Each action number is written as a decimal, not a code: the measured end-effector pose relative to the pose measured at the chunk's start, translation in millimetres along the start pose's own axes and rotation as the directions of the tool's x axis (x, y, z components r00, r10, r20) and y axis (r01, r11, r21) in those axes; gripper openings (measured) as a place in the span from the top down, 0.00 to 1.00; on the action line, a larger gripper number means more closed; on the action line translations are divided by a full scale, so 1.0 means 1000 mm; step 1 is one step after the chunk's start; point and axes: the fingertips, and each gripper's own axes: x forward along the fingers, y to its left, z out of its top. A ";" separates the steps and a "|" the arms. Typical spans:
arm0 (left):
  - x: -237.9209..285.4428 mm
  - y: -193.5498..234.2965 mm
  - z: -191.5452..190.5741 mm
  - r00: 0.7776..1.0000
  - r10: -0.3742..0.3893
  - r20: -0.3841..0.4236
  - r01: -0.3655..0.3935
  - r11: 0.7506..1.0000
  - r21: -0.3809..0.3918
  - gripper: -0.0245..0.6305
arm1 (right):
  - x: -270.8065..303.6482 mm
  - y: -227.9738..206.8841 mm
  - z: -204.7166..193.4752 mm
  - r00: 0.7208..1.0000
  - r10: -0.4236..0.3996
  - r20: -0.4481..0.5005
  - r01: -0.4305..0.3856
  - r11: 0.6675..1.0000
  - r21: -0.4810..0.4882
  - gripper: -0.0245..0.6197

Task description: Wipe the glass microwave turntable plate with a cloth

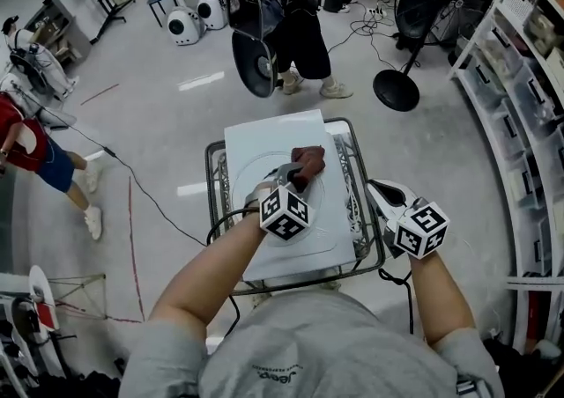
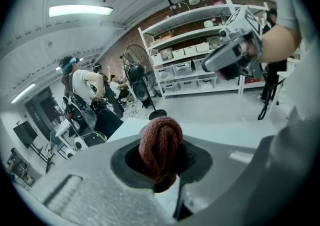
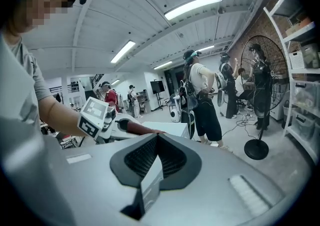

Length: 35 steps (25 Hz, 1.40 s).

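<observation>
The clear glass turntable plate (image 1: 256, 183) lies flat on a white board (image 1: 264, 136) on top of a wire cart. My left gripper (image 1: 300, 180) is over the plate, shut on a bunched red-brown cloth (image 1: 309, 160) that rests on the plate's far right part. In the left gripper view the cloth (image 2: 160, 147) bulges out between the jaws of the left gripper (image 2: 164, 177). My right gripper (image 1: 377, 188) hangs beside the cart's right rim, off the plate. In its own view the right gripper (image 3: 149, 182) has its pads together with nothing between them. That view also shows the left gripper (image 3: 97, 117) and cloth (image 3: 141, 129).
The wire cart (image 1: 374, 242) has raised rails on all sides. A person (image 1: 300, 26) stands just beyond the cart beside a floor fan (image 1: 254, 62). A black fan base (image 1: 396, 90) and cables lie far right. Shelving (image 1: 520, 123) runs along the right. Another person (image 1: 31, 150) walks at left.
</observation>
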 end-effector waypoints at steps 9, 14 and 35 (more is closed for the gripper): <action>-0.009 -0.060 -0.009 0.991 -0.131 -0.035 0.131 0.991 -0.002 0.85 | 0.005 0.003 -0.009 1.000 0.018 -0.009 -0.018 1.000 0.003 0.95; -0.032 -0.099 -0.013 0.979 -0.199 -0.034 0.199 0.980 -0.015 0.85 | 0.001 0.023 -0.012 0.999 0.031 -0.006 -0.031 0.999 -0.010 0.95; -0.160 -0.073 0.006 0.974 -0.049 0.220 0.125 0.929 -0.348 0.86 | -0.020 0.082 0.019 0.998 0.060 0.036 -0.057 0.995 -0.084 0.95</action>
